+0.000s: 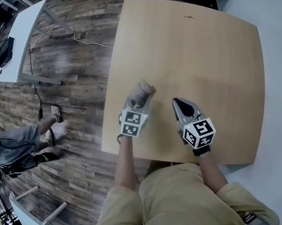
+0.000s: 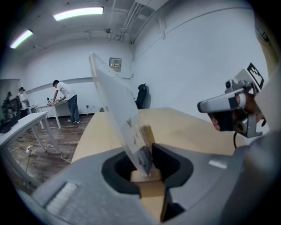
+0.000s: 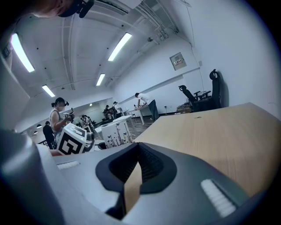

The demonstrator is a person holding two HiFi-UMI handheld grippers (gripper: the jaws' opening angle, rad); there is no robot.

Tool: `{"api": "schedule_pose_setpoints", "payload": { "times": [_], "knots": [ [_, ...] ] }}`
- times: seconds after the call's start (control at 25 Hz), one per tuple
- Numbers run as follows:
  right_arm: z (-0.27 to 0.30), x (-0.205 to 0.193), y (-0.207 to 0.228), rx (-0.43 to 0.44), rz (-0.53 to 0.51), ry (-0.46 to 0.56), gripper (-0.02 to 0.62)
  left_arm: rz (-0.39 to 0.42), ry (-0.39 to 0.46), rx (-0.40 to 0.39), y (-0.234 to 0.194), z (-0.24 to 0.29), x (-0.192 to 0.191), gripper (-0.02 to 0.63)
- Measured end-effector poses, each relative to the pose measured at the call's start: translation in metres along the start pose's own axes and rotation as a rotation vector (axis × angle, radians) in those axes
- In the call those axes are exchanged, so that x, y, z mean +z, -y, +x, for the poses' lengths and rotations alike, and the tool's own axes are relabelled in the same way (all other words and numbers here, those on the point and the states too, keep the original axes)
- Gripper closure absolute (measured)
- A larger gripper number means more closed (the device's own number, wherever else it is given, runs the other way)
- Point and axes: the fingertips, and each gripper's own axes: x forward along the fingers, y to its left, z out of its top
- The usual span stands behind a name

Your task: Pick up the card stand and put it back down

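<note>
Left tongs [image 2: 147,169] clamp card stand [image 2: 116,101] near table [image 1: 200,50] left edge.

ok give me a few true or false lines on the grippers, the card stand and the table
1. The left gripper is clamped on the card stand. True.
2. The right gripper holds a second stand. False: its jaws are together with nothing between them.
3. The stand has a clear panel set in a wooden base. True.
4. The table has a white top. False: it is light wood.
</note>
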Motion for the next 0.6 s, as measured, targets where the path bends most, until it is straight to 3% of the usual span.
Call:
{"api": "schedule_pose_setpoints", "payload": {
  "times": [0.6],
  "knots": [
    [-0.081, 0.074, -0.055, 0.002, -0.129, 0.184, 0.591, 0.018, 0.253, 0.141, 0.064, -0.127, 0.111, 0.518]
  ]
}}
